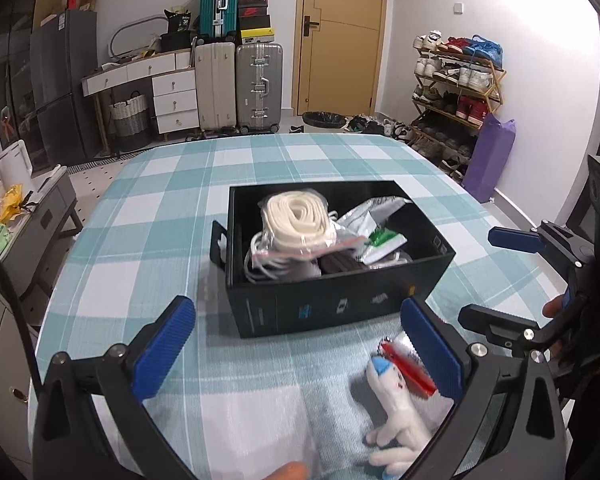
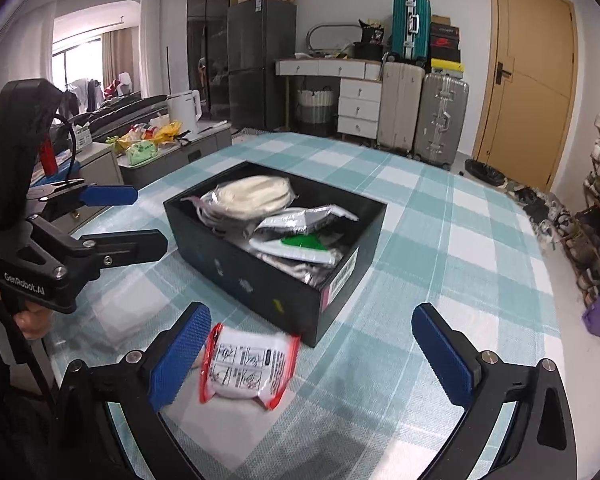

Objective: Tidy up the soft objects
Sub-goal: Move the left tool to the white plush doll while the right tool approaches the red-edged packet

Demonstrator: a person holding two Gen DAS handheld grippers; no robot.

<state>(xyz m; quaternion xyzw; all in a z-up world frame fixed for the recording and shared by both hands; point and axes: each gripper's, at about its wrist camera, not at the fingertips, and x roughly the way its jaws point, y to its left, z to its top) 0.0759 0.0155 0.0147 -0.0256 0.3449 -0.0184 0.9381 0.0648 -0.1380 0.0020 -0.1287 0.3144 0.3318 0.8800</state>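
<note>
A black open box sits on the checked tablecloth, holding a bagged cream roll, silver pouches and a green-and-white packet. My left gripper is open, just in front of the box. A white plush toy with blue tips and a red-edged white packet lie by its right finger. My right gripper is open; the packet lies beside its left finger, near the box corner.
The table edge drops off at left toward a low cabinet. Suitcases, drawers and a door stand at the back; a shoe rack and a purple bag are at right.
</note>
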